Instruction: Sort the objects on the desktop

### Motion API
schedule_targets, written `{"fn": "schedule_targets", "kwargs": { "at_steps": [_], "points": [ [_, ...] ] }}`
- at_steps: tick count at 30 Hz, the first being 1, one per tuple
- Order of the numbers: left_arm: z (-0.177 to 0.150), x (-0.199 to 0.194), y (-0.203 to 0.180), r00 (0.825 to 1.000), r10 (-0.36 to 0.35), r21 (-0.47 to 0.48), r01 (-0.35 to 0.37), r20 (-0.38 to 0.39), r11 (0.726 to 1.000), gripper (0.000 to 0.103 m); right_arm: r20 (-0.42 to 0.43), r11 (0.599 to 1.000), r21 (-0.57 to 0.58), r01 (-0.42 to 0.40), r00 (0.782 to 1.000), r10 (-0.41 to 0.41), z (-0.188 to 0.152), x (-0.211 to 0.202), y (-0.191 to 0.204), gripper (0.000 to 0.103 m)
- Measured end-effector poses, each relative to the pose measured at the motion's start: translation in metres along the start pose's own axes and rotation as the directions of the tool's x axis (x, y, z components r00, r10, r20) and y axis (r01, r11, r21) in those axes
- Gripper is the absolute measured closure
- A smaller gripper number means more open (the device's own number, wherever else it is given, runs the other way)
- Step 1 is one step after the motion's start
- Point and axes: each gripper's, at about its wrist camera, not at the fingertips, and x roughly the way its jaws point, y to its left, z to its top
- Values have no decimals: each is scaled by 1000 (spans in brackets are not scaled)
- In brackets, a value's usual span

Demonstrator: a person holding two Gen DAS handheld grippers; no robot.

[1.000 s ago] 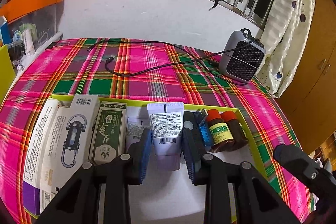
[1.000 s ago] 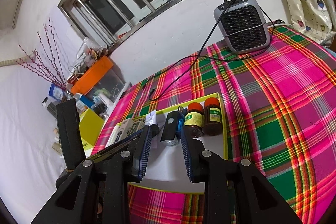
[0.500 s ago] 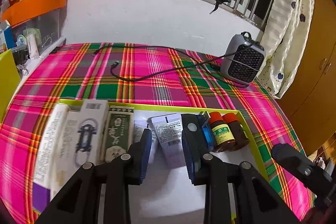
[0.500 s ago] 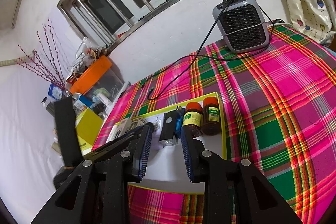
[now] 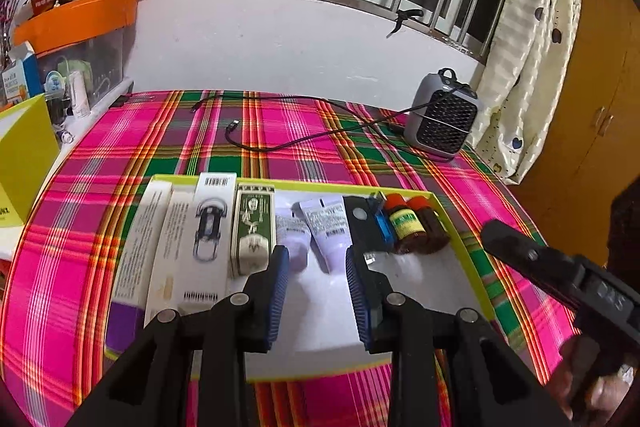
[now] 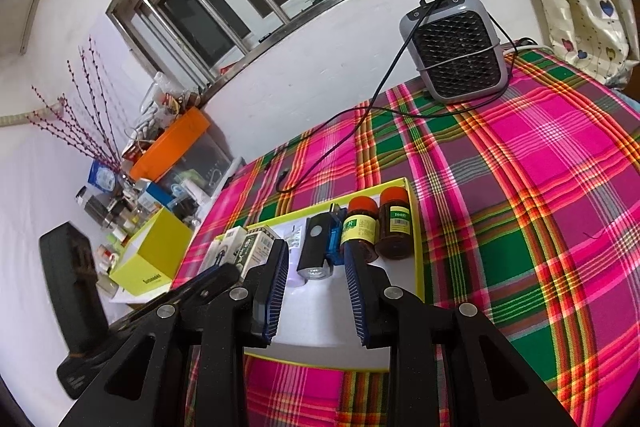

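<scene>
In the left-wrist view, going left to right along the tray: pale boxes, a green box, two lilac tubes, a black torch with a blue piece beside it, then two brown bottles at the right wall. All lie side by side across the far half, and the near half is bare white floor.

What has changed is the left gripper. A second ago its pads flanked the nearer tube closely, and since then it has drawn back and lifted a little, so both tubes now lie beyond the fingertips. Its jaws stand apart with nothing between them, and the tube lies flat in the row. My reading is that the tube has just been set down and this placement is finished.

The right gripper has not shifted — it hovers over the tray's near edge, jaws apart and empty, the torch just past its tips.

No loose item shows on the plaid cloth; only a cable and a small heater — so sorting looks nearly complete.
</scene>
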Motion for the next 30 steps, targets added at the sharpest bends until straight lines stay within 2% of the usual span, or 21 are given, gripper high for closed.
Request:
{"fn": "schedule_targets", "kwargs": {
  "at_steps": [7, 12, 18, 30],
  "points": [
    [-17, -21, -2, 1000, -14, 19, 14, 10, 1000, 72, -16, 999, -38, -3, 1000, 2, -2, 2, 9, 72],
    [-31, -36, -2, 1000, -14, 34, 14, 19, 999, 72, -47, 994, -106, -10, 999, 5, -11, 6, 21, 72],
    [-48, -48, 4, 1000, -27, 29, 27, 6, 999, 72, -93, 985, -170, 12, 995, -28, -34, 6, 34, 72],
    [-71, -58, 16, 999, -18, 31, 19, -30, 999, 72, -133, 946, -317, 75, 984, -122, -70, -10, 65, 69]
  ]
}}
